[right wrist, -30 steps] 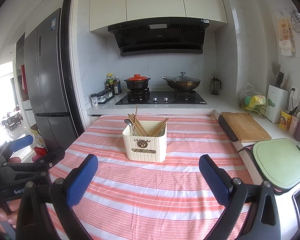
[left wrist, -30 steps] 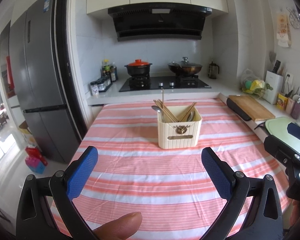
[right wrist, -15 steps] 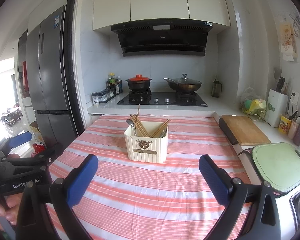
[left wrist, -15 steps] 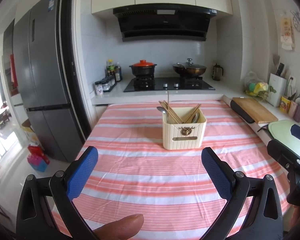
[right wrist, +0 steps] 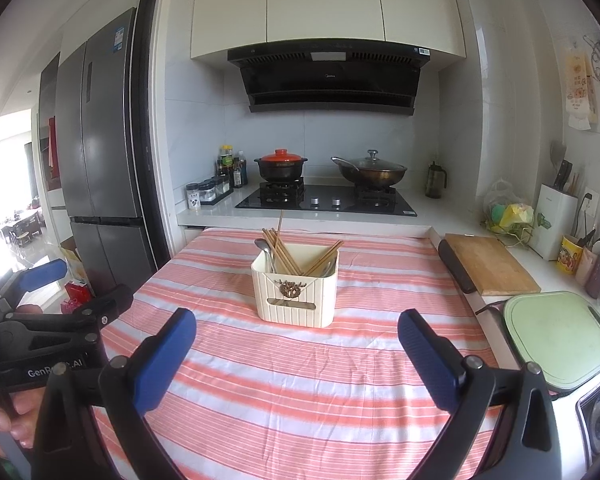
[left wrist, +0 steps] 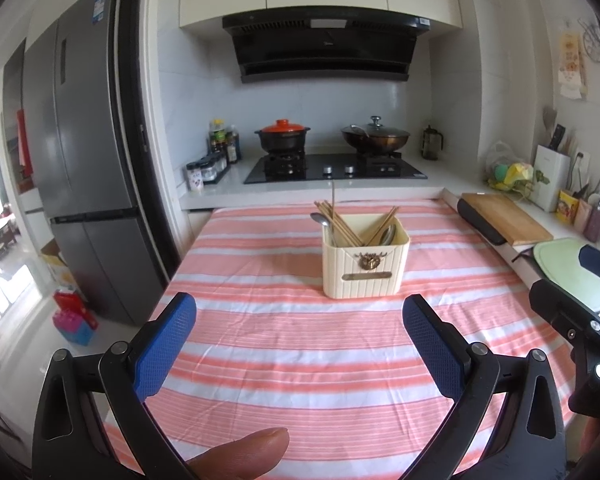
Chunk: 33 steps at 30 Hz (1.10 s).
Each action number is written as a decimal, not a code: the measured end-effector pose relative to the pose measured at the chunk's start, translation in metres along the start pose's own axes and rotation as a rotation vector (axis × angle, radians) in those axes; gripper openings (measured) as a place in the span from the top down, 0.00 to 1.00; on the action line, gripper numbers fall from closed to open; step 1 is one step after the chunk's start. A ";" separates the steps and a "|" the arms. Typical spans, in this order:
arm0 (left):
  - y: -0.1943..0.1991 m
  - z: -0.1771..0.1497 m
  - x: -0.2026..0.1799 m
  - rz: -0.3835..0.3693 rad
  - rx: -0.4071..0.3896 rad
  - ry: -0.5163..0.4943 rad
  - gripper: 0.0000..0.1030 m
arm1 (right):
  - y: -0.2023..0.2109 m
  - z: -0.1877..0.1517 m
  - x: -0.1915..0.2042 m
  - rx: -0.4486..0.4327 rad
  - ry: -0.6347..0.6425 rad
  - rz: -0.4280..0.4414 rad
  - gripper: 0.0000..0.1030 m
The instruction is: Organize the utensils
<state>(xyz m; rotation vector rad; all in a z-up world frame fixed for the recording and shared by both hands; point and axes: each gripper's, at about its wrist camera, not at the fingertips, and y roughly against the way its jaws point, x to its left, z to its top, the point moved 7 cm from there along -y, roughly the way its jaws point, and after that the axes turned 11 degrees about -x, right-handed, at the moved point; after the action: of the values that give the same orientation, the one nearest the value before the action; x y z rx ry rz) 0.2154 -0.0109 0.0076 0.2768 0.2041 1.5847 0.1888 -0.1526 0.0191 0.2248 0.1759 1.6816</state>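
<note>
A cream utensil holder [left wrist: 365, 266] [right wrist: 295, 297] stands upright on the striped tablecloth [left wrist: 300, 344] [right wrist: 300, 376]. Wooden chopsticks [left wrist: 338, 222] [right wrist: 282, 254] and a metal spoon [left wrist: 321, 220] [right wrist: 265, 247] stick out of it. My left gripper [left wrist: 298, 338] hangs open above the cloth, short of the holder, with nothing between its blue pads. My right gripper [right wrist: 296, 344] is likewise open and empty, well in front of the holder. Each gripper shows at the edge of the other's view.
A stove with a red-lidded pot [left wrist: 282, 136] and a wok [left wrist: 374, 138] lies behind the table. A wooden cutting board [left wrist: 500, 222] and a green board [right wrist: 560, 344] sit on the right counter. A grey fridge [left wrist: 80, 180] stands left.
Both views have drifted back and up slightly, so the holder sits a little farther off. Both grippers stay open; nothing on the table has moved.
</note>
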 end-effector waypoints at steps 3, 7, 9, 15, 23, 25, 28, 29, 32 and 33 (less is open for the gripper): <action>0.001 0.000 0.000 -0.002 0.002 0.003 0.00 | 0.001 0.001 0.001 -0.002 -0.001 0.002 0.00; 0.001 0.000 0.001 -0.003 0.002 0.004 0.00 | 0.003 0.001 0.001 -0.006 0.002 0.003 0.00; 0.001 0.000 0.001 -0.003 0.002 0.005 0.00 | 0.003 0.001 0.001 -0.006 0.005 0.002 0.00; 0.001 0.001 0.002 -0.008 0.005 0.013 0.00 | 0.003 0.000 0.001 -0.004 0.005 0.004 0.00; 0.002 0.000 0.000 -0.009 0.007 0.015 0.00 | 0.003 -0.001 0.000 0.001 0.006 0.005 0.00; 0.002 0.000 0.000 -0.010 0.007 0.014 0.00 | 0.003 0.000 0.000 0.000 0.006 0.004 0.00; 0.002 -0.001 -0.001 -0.010 0.007 0.015 0.00 | 0.003 -0.001 0.000 -0.001 0.006 0.005 0.00; 0.002 -0.001 -0.001 -0.009 0.007 0.014 0.00 | 0.003 -0.001 0.000 -0.001 0.007 0.004 0.00; 0.002 -0.001 0.000 -0.010 0.008 0.015 0.00 | 0.003 -0.001 0.000 0.001 0.005 0.005 0.00; 0.002 -0.001 -0.001 -0.010 0.008 0.014 0.00 | 0.003 -0.001 0.000 0.002 0.004 0.006 0.00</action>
<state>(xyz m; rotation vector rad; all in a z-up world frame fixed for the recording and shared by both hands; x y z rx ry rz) 0.2134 -0.0115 0.0071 0.2707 0.2230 1.5765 0.1855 -0.1534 0.0184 0.2235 0.1796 1.6878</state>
